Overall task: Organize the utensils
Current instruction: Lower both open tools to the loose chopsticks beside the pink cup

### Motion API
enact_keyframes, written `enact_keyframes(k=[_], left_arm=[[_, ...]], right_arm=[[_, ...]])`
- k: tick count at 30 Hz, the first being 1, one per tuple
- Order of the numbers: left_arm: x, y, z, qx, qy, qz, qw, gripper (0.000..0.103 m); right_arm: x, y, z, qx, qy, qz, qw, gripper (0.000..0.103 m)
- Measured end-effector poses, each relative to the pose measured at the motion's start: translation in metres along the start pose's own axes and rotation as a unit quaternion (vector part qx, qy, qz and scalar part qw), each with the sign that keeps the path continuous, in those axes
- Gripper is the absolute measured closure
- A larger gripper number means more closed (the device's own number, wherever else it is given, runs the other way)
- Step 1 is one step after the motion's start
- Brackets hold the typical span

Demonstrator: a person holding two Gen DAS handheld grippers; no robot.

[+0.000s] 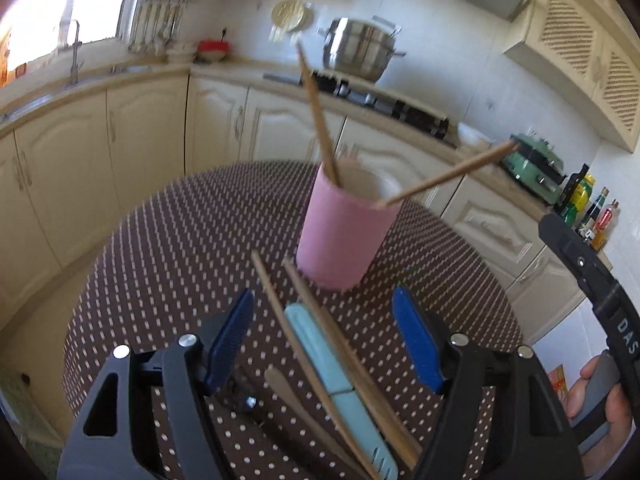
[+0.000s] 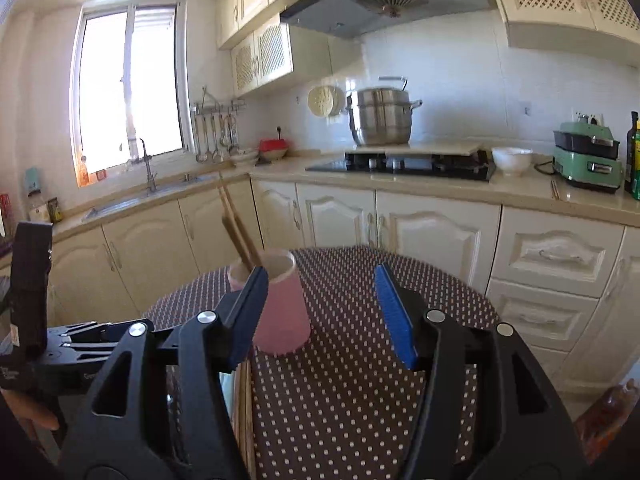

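Pink and cylindrical, the utensil cup (image 1: 347,236) stands upright on a round table under a brown polka-dot tablecloth (image 1: 180,248), and everything else can be placed from it. Two wooden chopsticks already sit inside: one chopstick (image 1: 318,114) leans up and away toward the far-left side of the rim, the other chopstick (image 1: 452,174) slants out over the right side of the rim. In the right wrist view the two appear close together, leaning left out of the cup (image 2: 280,308).

On the cloth just in front of the cup lies a small cluster — a pair of loose chopsticks (image 1: 320,344) running lengthwise toward the camera, a light blue utensil case (image 1: 340,392) between them, and a darker wooden utensil (image 1: 296,400) left of the case, its shape too blurred to name.

Left gripper (image 1: 324,304) hovers above that cluster on the near side of the cup, its blue pads spread wide on either side of the utensils and pressing on none of them. Right gripper (image 2: 320,280) is nearly level with the cup and just to its right, jaws standing apart with nothing between them — the left finger overlaps the cup's side in its own view. A hand (image 1: 600,404) grasps the right gripper's handle, well right of the cup.
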State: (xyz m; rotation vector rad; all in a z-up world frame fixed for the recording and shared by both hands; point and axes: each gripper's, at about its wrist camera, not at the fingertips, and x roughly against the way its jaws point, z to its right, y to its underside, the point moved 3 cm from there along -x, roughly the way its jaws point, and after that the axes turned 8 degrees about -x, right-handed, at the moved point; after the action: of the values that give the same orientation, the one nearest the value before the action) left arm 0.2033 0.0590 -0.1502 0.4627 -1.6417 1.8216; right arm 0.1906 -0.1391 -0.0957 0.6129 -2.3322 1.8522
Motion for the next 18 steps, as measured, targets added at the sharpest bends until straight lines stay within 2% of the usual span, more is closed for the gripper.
enact_keyframes(k=[2, 4, 9, 16, 18], left_arm=[[-0.011, 0.008, -0.004, 0.006, -0.004, -0.025, 0.9997, 0.033], [-0.023, 0.017, -0.005, 0.004, -0.003, -0.048, 0.9988, 0.047], [-0.044, 0.032, -0.007, 0.009, 0.005, -0.091, 0.9958, 0.064], [-0.061, 0.042, -0.006, 0.015, 0.009, -0.125, 0.9920, 0.068], [-0.064, 0.044, -0.006, 0.013, 0.009, -0.125, 0.9920, 0.071]], right_arm=[[-0.006, 0.012, 0.001, 0.005, 0.000, -0.025, 1.000, 0.047], [-0.015, 0.024, 0.001, 0.010, -0.002, -0.058, 0.998, 0.047], [-0.030, 0.046, 0.002, 0.018, -0.003, -0.116, 0.993, 0.047], [-0.040, 0.063, 0.005, 0.016, -0.007, -0.163, 0.986, 0.047], [-0.044, 0.066, 0.004, 0.018, -0.011, -0.178, 0.984, 0.047]])
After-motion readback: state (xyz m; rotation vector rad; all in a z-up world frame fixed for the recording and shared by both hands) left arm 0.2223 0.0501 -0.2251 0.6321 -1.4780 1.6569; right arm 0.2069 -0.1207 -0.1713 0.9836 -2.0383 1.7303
